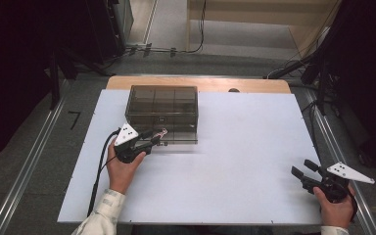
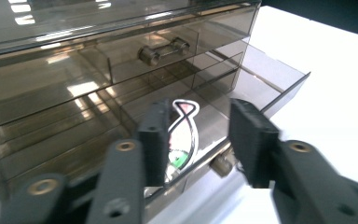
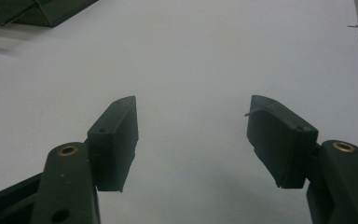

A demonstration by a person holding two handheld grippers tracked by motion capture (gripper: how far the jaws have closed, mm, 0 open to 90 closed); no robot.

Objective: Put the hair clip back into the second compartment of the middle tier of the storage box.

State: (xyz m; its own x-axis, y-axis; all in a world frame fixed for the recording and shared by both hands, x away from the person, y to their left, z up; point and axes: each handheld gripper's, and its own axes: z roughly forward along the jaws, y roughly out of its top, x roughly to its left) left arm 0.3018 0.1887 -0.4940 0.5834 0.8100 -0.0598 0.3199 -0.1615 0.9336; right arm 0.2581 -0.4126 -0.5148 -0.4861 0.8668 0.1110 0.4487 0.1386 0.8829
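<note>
Looking down from high view: left gripper (image 1: 152, 138) parted at pulled-out lower drawer (image 1: 176, 135) of smoked plastic drawer box (image 1: 161, 105) on white table (image 1: 235, 147); right gripper (image 1: 304, 173) apart, near right edge, jaws spread. Left gripper view: jaws straddling drawer front, sticker (image 2: 182, 135) between them inside, nothing gripped. Right gripper view: jaws wide over bare table.

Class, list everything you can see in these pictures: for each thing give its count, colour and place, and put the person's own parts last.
Drawer cabinet: one, smoky transparent brown, far left part of the board, lowest drawer pulled out.
Small item: one, white with a dark outline and a red and green mark, lying in the open drawer; what it is cannot be told.
Board: one, white, covering the table.
Table: one, light wood, far edge showing beyond the board.
Left gripper: one, black, jaws open, at the open drawer over the small item.
Right gripper: one, black, jaws open, over bare board at near right.
Hands: two, one on each gripper.
</note>
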